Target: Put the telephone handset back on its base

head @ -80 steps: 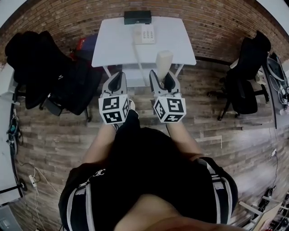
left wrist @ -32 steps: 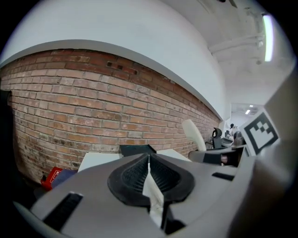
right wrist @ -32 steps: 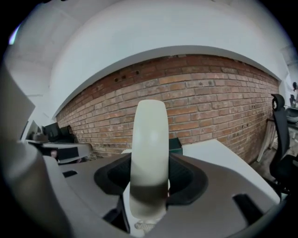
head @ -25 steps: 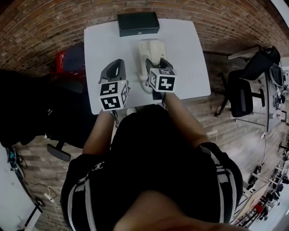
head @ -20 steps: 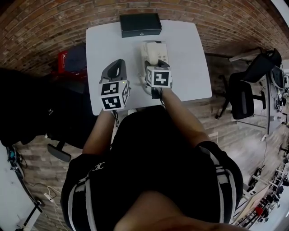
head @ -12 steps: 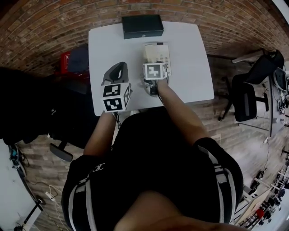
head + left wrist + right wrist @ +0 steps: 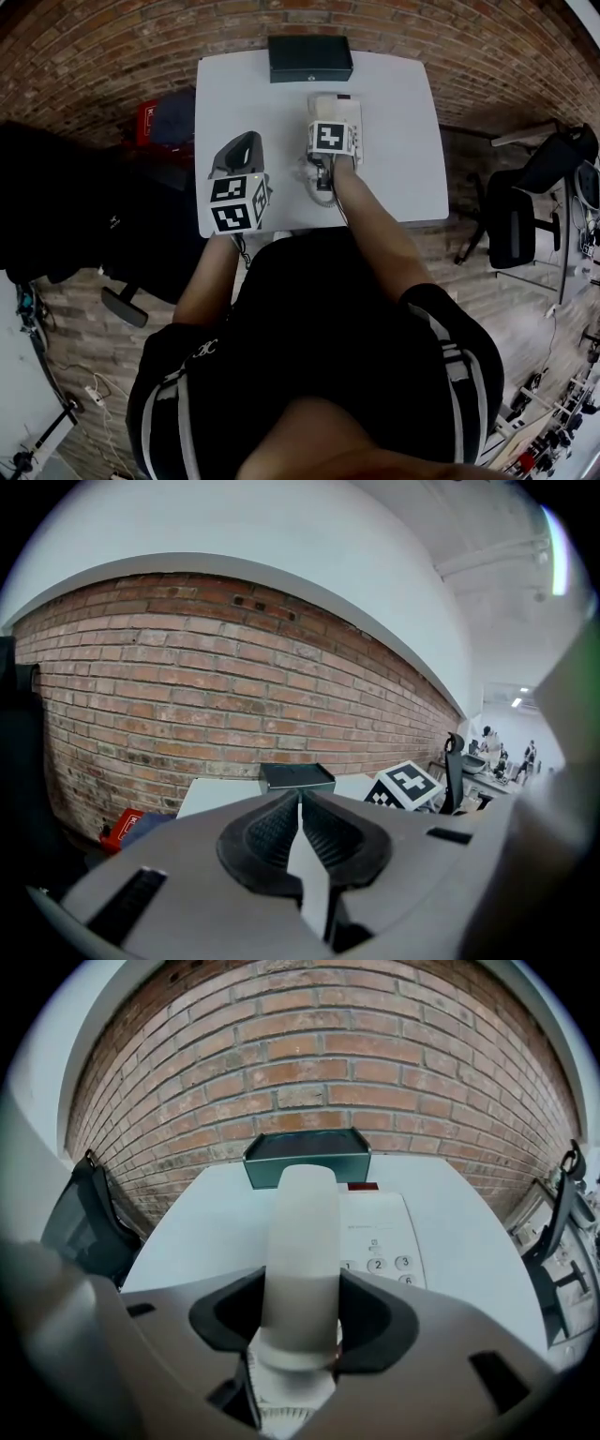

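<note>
The cream handset (image 7: 300,1241) stands between the jaws of my right gripper (image 7: 298,1330), which is shut on it. It hangs low over the left part of the cream telephone base (image 7: 380,1232), whose number keys show to its right. In the head view the right gripper (image 7: 333,120) covers most of the base (image 7: 349,105), and the coiled cord (image 7: 314,183) trails toward me. My left gripper (image 7: 246,142) hovers over the table's left part, shut with nothing in it; its pads (image 7: 281,827) meet.
A black box (image 7: 310,58) lies at the far edge of the white table (image 7: 403,141), right behind the base. A brick wall stands beyond. An office chair (image 7: 511,216) is to the right, dark clothing (image 7: 75,206) and a red box (image 7: 150,120) to the left.
My right gripper has come forward and down with the handset, from the table's near side to over the base. The left gripper has hardly moved.
</note>
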Motion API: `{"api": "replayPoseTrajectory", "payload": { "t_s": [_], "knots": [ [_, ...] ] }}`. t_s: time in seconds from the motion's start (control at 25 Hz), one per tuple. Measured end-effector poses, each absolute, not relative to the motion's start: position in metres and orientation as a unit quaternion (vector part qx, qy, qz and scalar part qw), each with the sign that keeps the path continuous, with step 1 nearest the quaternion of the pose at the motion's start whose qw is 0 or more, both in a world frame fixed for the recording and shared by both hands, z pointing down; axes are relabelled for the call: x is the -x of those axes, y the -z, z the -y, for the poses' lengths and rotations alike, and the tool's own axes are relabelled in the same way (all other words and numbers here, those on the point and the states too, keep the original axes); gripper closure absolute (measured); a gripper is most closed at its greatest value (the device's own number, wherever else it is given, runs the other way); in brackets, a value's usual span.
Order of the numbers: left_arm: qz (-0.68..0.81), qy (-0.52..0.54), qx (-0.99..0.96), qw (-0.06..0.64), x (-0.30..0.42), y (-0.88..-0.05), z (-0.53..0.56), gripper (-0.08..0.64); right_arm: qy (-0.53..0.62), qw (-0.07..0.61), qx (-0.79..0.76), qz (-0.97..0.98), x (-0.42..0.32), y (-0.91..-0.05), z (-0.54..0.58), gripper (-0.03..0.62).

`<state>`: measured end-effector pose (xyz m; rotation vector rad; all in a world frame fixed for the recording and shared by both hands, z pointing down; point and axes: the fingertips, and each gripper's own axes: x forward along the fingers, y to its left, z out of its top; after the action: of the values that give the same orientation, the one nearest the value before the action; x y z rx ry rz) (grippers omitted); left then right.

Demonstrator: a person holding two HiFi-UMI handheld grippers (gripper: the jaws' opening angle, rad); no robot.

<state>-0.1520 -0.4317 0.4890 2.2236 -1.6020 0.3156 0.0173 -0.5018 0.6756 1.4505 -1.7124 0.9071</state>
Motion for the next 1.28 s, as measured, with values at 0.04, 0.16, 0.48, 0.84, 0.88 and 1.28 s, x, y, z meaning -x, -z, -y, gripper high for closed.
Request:
{"api": "replayPoseTrajectory", "payload": {
  "t_s": [0.04, 0.16, 0.48, 0.84, 0.88, 1.28],
  "knots": [
    [0.570, -0.113, -0.791, 0.190, 0.153, -0.489, 0.432, 0.548, -0.351, 0.355, -0.560, 0.661, -0.015, -0.678, 0.503, 0.393],
    [0.571, -0.116, -0.790, 0.191, 0.152, -0.490, 0.432, 0.548, -0.345, 0.367, -0.554, 0.663, -0.008, -0.680, 0.505, 0.393],
    [0.571, -0.124, -0.790, 0.186, 0.155, -0.489, 0.434, 0.548, -0.364, 0.384, -0.542, 0.653, 0.003, -0.690, 0.510, 0.391],
    [0.577, -0.122, -0.786, 0.187, 0.161, -0.490, 0.439, 0.548, -0.358, 0.387, -0.553, 0.646, 0.002, -0.692, 0.513, 0.390],
    [0.577, -0.121, -0.786, 0.186, 0.161, -0.489, 0.439, 0.548, -0.360, 0.385, -0.554, 0.645, 0.002, -0.692, 0.512, 0.390],
    [0.577, -0.104, -0.787, 0.192, 0.154, -0.492, 0.440, 0.548, -0.317, 0.237, -0.570, 0.720, 0.005, -0.628, 0.517, 0.351]
  ]
}}
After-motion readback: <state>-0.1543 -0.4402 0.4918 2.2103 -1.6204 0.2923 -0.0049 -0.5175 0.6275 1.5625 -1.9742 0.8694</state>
